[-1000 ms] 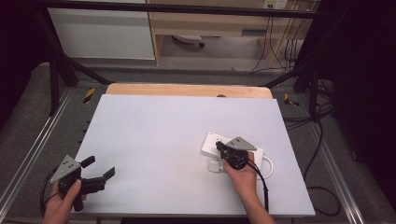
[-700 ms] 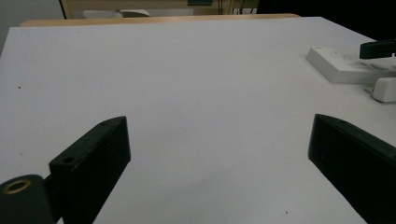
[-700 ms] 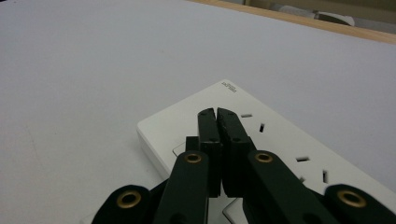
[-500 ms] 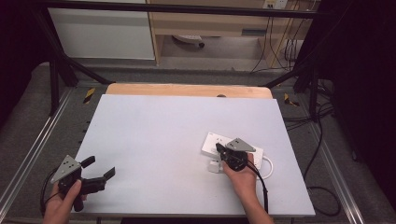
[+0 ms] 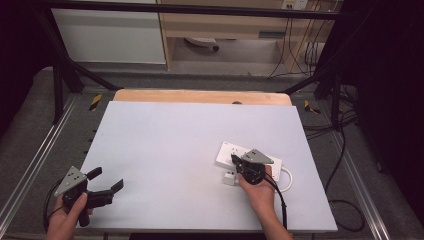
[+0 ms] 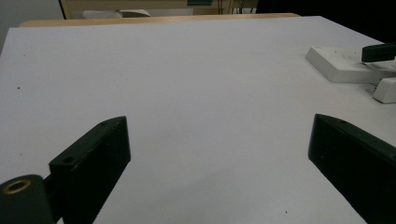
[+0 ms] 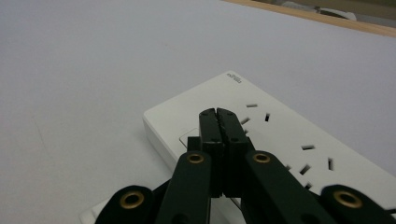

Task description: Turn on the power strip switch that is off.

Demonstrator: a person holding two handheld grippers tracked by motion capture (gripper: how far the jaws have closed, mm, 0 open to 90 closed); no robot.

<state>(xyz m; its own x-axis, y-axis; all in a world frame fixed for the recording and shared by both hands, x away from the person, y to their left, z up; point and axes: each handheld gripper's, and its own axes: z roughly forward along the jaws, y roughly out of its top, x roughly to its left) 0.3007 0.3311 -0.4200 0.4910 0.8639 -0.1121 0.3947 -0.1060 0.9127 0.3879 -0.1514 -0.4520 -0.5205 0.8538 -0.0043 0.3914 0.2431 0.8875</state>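
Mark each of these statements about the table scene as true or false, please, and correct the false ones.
1. The right gripper has its jaws closed together. True.
2. The left gripper is clamped on the white power strip. False: its jaws stand open over bare table, far from the strip.
3. A small white adapter lies beside the power strip. True.
4. The right gripper's tips are over the power strip's top face, near a square button. True.
5. The power strip lies at the left edge of the table. False: it lies on the right half, near the person's right hand.
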